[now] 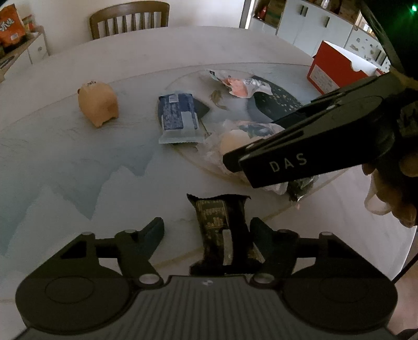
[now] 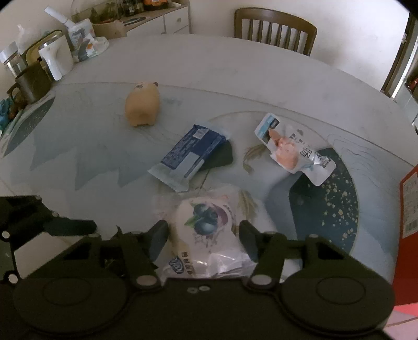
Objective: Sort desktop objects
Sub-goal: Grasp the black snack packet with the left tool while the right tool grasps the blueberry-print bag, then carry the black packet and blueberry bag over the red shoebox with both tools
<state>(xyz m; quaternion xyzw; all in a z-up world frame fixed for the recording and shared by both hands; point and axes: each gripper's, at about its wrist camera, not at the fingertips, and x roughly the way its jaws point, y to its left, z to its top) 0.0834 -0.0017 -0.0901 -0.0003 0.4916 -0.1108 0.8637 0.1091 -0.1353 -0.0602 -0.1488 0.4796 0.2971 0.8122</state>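
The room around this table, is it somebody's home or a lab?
Most likely a home dining area. A wooden dining chair stands at a round table, a mug and bottles sit at its edge, and white cupboards line the wall.

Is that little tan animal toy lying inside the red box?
No, the tan toy sits on the bare table, far from the red box at the edge.

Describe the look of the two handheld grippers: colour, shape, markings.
Both are matte black plastic. The left gripper has two wedge-shaped fingers on linkage arms with silver pivot pins, round discs on a ribbed body. The right gripper is built the same; its side carries white letters "DAS".
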